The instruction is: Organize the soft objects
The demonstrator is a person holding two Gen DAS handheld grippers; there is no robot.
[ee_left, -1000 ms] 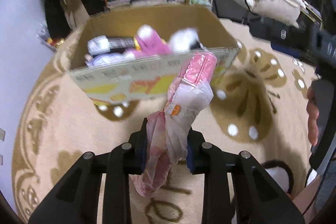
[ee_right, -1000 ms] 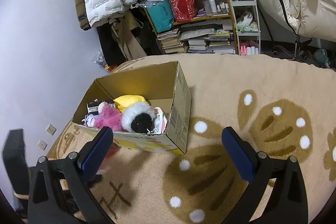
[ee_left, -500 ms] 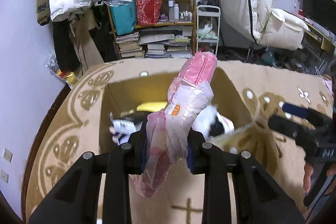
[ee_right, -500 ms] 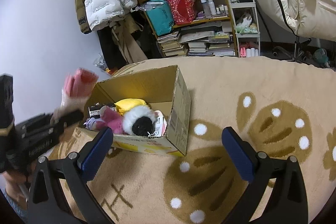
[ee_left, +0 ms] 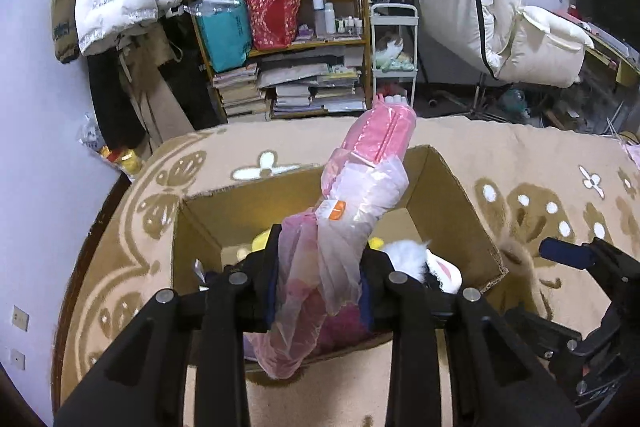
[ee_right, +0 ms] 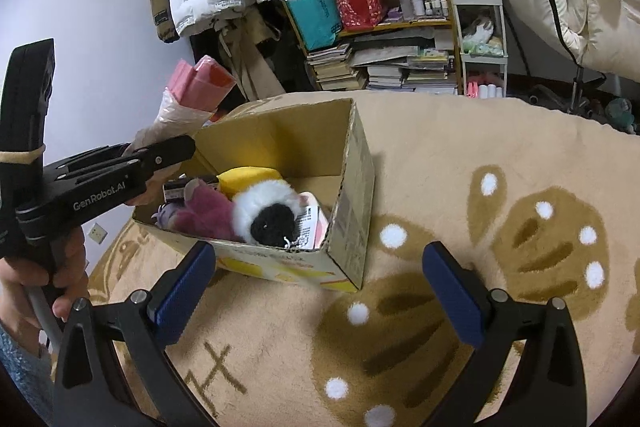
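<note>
A beige carpet with brown paw prints (ee_right: 460,163) spreads under both tongs. On it, ahead of the right gripper (ee_right: 320,287) and directly below the left gripper (ee_left: 318,291), stands an open brown cardboard box (ee_right: 352,187) holding a white-and-black fluffy plush (ee_right: 268,215) beside a magenta plush toy (ee_right: 204,211). The left gripper is clamped on a pink soft item wrapped in a clear plastic bag (ee_left: 356,195), raised over the box. The right gripper's blue-padded jaws stand wide apart, holding nothing.

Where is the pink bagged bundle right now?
The pink bagged bundle is clamped in the left gripper, held above the near left side of the cardboard box, over the plush toys inside.
</note>
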